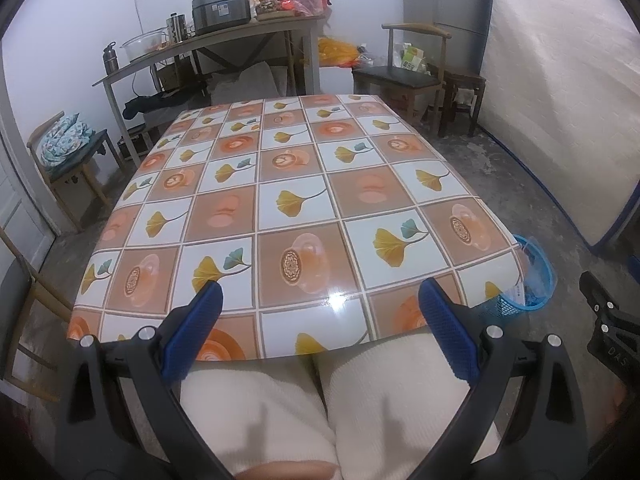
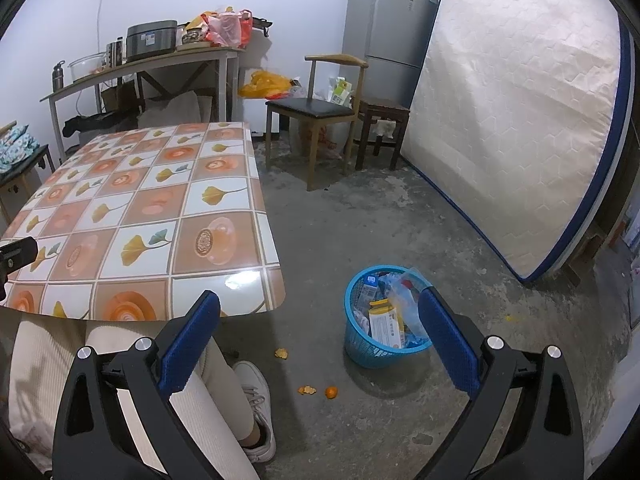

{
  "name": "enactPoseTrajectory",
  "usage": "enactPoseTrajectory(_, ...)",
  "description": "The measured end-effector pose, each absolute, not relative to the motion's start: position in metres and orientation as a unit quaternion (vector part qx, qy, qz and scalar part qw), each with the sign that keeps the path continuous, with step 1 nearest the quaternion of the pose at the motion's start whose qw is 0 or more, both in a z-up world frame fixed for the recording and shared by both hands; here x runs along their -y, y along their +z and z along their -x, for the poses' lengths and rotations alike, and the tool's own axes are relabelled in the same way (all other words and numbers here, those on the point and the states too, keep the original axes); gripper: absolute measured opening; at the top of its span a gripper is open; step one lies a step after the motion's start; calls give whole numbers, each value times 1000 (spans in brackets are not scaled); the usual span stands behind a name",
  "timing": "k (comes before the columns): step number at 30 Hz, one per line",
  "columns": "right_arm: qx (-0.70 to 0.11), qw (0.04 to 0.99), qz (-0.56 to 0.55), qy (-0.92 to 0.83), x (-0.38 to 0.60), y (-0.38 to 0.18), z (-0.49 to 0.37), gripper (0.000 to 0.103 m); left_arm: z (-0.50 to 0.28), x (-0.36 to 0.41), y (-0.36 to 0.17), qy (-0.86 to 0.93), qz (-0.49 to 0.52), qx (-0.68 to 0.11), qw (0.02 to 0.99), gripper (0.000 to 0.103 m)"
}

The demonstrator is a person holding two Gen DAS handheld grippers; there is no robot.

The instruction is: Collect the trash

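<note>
A blue mesh trash basket (image 2: pixel 362 346) stands on the concrete floor right of the table, holding cartons and wrappers (image 2: pixel 385 326). It also shows in the left wrist view (image 1: pixel 538 280) past the table's right corner. Orange peel bits (image 2: pixel 307 390) lie on the floor near the basket. My right gripper (image 2: pixel 320 312) is open and empty, held above the floor beside the basket. My left gripper (image 1: pixel 322 300) is open and empty, over the near edge of the table (image 1: pixel 280 184) with the patterned cloth. The right gripper's body (image 1: pixel 608 320) shows at the right edge of the left view.
The person's legs in cream trousers (image 1: pixel 320 408) sit under the table, a white shoe (image 2: pixel 256 400) on the floor. A wooden chair (image 2: pixel 320 120), stool (image 2: pixel 382 128), fridge (image 2: pixel 388 24) and leaning mattress (image 2: pixel 516 120) stand right. A cluttered side table (image 1: pixel 216 40) lines the back wall.
</note>
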State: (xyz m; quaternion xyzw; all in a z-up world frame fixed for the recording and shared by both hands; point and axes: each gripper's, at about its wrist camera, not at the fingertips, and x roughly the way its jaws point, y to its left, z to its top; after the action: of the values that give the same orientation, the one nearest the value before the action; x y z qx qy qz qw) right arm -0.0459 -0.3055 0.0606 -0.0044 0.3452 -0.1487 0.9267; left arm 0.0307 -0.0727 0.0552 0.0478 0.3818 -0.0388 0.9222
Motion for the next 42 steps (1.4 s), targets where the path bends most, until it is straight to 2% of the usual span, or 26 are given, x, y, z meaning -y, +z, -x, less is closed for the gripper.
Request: enactPoseTrajectory(42,-346,928,15,-135,302,65,43,96,-33,70,54,-35,-43,-391,919,94)
